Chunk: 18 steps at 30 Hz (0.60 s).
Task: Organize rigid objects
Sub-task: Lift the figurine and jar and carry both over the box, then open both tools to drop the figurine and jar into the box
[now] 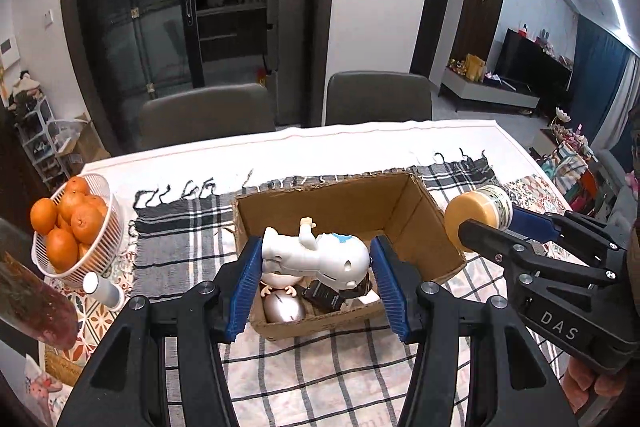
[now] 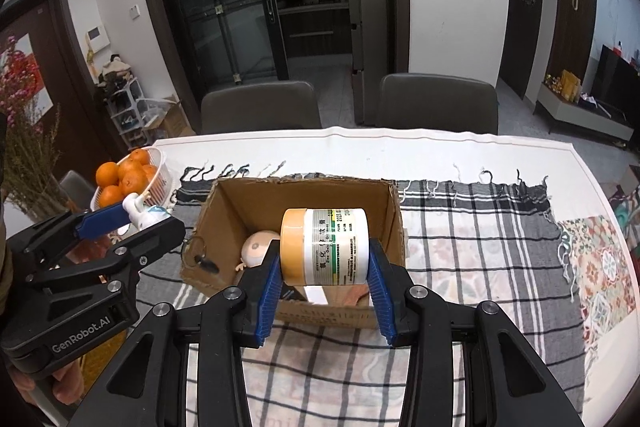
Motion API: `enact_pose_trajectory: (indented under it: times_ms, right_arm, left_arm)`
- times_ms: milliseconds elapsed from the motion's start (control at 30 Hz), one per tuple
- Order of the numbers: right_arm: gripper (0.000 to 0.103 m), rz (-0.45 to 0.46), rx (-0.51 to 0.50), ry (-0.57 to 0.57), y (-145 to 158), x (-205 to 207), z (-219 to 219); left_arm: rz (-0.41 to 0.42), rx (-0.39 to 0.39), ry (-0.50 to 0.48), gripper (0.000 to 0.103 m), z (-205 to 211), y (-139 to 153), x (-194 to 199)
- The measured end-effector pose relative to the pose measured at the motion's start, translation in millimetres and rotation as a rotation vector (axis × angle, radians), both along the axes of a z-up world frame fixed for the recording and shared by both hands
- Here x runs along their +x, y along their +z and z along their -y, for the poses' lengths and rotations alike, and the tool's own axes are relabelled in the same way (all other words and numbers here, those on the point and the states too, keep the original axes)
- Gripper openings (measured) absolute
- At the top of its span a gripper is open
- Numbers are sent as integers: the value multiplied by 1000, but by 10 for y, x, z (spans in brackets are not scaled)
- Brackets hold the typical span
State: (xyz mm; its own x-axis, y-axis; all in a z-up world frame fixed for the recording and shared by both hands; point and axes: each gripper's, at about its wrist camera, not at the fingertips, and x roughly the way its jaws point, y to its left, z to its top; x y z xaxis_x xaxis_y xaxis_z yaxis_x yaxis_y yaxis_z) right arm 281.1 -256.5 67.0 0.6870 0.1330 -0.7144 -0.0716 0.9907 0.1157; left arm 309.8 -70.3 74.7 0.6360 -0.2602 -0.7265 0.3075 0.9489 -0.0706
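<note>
On the table (image 2: pixel 460 151), a white cover carries a fringed black-and-white checked cloth (image 2: pixel 480 227), soft and woven. At the cloth's centre sits an open cardboard box (image 1: pixel 420 211), rectangular, brown, with rough torn edges. Inside it lie a smooth silver egg-shaped object (image 1: pixel 282 309), a small black item (image 1: pixel 324 295) and a round pale doll head (image 2: pixel 258 247).

Left of the box, a white ribbed plastic basket (image 1: pixel 106 187) holds glossy oranges (image 1: pixel 76 223).

Above the box, the left gripper (image 1: pixel 316 271) has its ridged blue jaws closed on a glossy white plastic figurine (image 1: pixel 320 255). It lies sideways, long axis running jaw to jaw, round head to the right, 1 arm pointing up.

The right gripper (image 2: pixel 324 279) hovers over the box's right side, jaws clamped on a cylindrical jar (image 2: pixel 324 247), white with printed label and a tan lid. The jar lies on its side, axis horizontal, lid facing left.
</note>
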Motion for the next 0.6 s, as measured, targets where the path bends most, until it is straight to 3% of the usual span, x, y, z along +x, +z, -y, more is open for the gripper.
enact_pose_trajectory:
  times_ms: [600]
  right_arm:
    - [41, -172, -26, 28, -429, 567, -7]
  left_arm:
    - [-162, 47, 20, 54, 28, -447, 511]
